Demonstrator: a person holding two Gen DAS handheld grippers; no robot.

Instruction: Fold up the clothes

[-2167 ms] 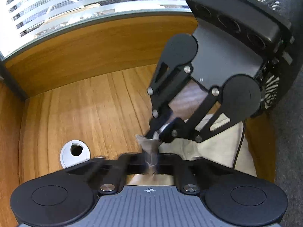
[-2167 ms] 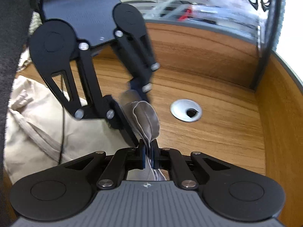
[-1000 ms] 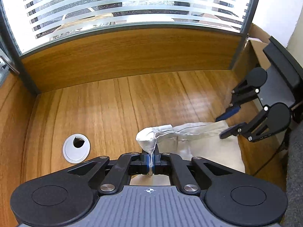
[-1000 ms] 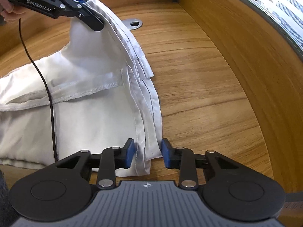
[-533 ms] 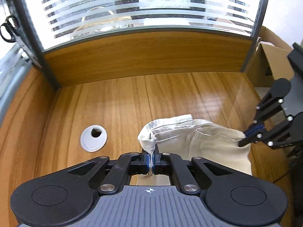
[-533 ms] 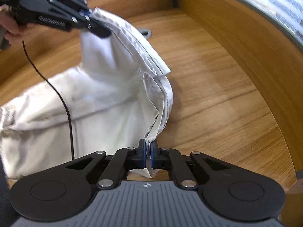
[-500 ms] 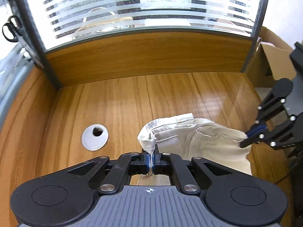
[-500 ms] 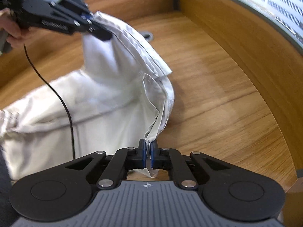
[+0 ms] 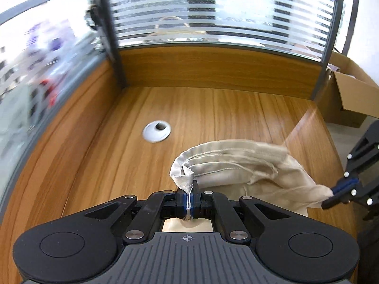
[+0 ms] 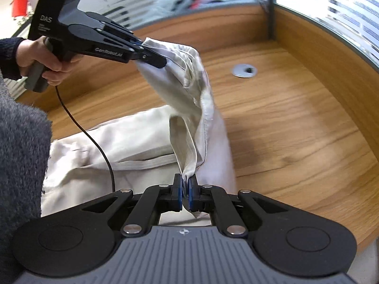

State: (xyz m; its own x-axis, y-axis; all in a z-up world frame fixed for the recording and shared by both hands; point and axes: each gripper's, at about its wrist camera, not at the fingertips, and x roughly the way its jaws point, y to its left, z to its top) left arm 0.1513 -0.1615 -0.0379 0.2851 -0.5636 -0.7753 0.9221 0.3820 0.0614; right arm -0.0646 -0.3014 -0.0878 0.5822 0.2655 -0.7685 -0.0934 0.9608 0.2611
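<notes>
A beige garment [image 10: 132, 142] lies partly on the wooden desk [image 10: 296, 142], its near end lifted. My left gripper [image 9: 188, 200] is shut on one corner of its hem, and the same gripper [image 10: 151, 58] shows in the right wrist view, held by a hand [image 10: 47, 64] at upper left. My right gripper [image 10: 186, 193] is shut on the other corner, and its fingertips [image 9: 336, 195] pinch the cloth at the right edge of the left wrist view. The beige garment [image 9: 236, 168] hangs stretched between the two grippers above the desk.
A round silver cable grommet [image 9: 156, 130] sits in the desk [image 9: 118, 165]. Curved wooden partitions with striped frosted glass [image 9: 225, 19] wall the desk. A cardboard box [image 9: 348, 94] stands beyond the right end. A black cable [image 10: 99, 146] trails over the cloth. A dark sleeve [image 10: 21, 156] fills the left.
Both grippers have risen with the hem, so more cloth hangs off the desk. The left view has swung right; the grommet sits farther away. The right gripper went from open to shut a second ago.
</notes>
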